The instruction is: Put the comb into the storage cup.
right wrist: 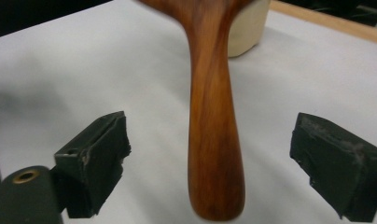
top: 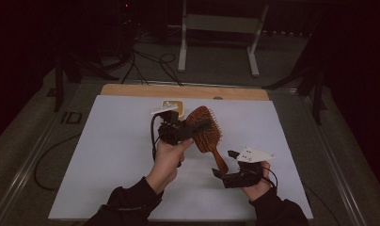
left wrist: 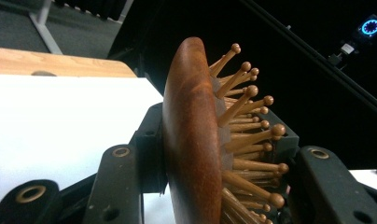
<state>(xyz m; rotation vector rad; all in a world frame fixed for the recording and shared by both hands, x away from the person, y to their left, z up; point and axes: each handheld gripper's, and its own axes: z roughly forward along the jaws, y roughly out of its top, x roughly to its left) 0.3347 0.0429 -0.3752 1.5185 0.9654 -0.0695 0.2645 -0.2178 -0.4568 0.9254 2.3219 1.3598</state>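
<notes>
Left gripper (top: 190, 129) clamps wooden hairbrush (top: 204, 132) head; right gripper (right wrist: 214, 154) wide around its handle. Rigid, light, smooth: grip handle.

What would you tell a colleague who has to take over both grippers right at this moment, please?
Left gripper: shut on the head of the wooden hairbrush, one jaw on the smooth back, the other in the bristles; the brush is held above the white table cover.
Right gripper: open, jaws on either side of the brush handle and not touching it.
A cream container stands on the cover just behind the brush.
Done: brush picked up by its head.
Left: probably close the right gripper on the handle, then release the left one.
</notes>
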